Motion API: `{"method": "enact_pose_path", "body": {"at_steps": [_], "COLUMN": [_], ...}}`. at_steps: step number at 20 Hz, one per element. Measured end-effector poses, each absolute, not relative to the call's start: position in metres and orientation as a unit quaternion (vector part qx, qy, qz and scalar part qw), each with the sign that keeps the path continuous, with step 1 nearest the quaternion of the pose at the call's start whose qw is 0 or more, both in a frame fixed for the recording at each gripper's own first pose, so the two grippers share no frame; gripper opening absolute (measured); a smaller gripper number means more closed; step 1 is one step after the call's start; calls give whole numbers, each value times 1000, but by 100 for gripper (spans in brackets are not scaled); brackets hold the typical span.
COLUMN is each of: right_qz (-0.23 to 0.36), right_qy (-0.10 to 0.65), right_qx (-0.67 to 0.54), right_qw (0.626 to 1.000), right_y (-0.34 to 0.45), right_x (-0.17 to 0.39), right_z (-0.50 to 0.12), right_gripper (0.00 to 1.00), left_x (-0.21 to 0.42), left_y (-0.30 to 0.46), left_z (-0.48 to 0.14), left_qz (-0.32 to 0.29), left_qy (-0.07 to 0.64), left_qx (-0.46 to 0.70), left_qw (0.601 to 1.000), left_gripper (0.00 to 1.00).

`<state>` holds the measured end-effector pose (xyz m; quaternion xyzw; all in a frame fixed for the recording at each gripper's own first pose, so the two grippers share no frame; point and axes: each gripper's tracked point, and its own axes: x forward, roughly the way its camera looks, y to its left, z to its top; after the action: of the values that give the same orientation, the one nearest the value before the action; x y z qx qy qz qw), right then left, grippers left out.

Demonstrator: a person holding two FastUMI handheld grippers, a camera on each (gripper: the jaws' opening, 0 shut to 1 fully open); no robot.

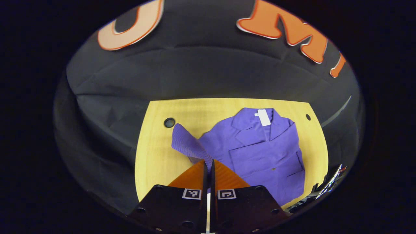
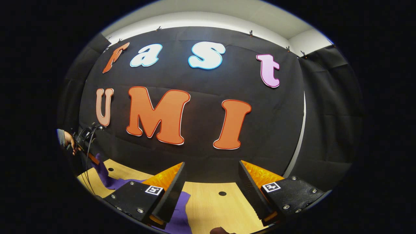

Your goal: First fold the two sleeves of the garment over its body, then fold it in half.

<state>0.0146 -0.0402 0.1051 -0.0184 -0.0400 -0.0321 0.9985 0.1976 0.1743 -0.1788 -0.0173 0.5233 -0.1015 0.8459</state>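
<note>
**Left sleeve lifted, ready to cross the body**

The purple jacket (image 1: 260, 152) lies front-up on the yellow bench (image 1: 156, 156), collar away from the left gripper view. The left gripper (image 1: 209, 164) has its jaws closed on the cuff end of the sleeve (image 1: 187, 143), which rises off the bench in a ridge.

To do the fold well, the sleeve should probably be carried across toward the chest pocket, kept low and taut so that it creases at the shoulder seam, then released flat.

The left gripper points forward and down over the near bench edge. The right gripper (image 2: 211, 191) hangs over the bench with jaws wide open, holding nothing, aimed at the wall; in its view a hand (image 2: 70, 141) grips the other tool at far left.
</note>
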Motion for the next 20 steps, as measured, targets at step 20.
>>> {"method": "enact_pose_path", "body": {"at_steps": [20], "right_qz": [-25], "right_qy": [0], "right_qx": [48], "right_qw": [999], "right_y": [-124], "right_x": [18], "right_z": [41], "right_gripper": [95], "left_x": [205], "left_y": [-153], "left_z": [-195], "left_qz": [-256], "left_qy": [515], "left_qx": [41], "left_qw": [817], "left_gripper": [5]}}
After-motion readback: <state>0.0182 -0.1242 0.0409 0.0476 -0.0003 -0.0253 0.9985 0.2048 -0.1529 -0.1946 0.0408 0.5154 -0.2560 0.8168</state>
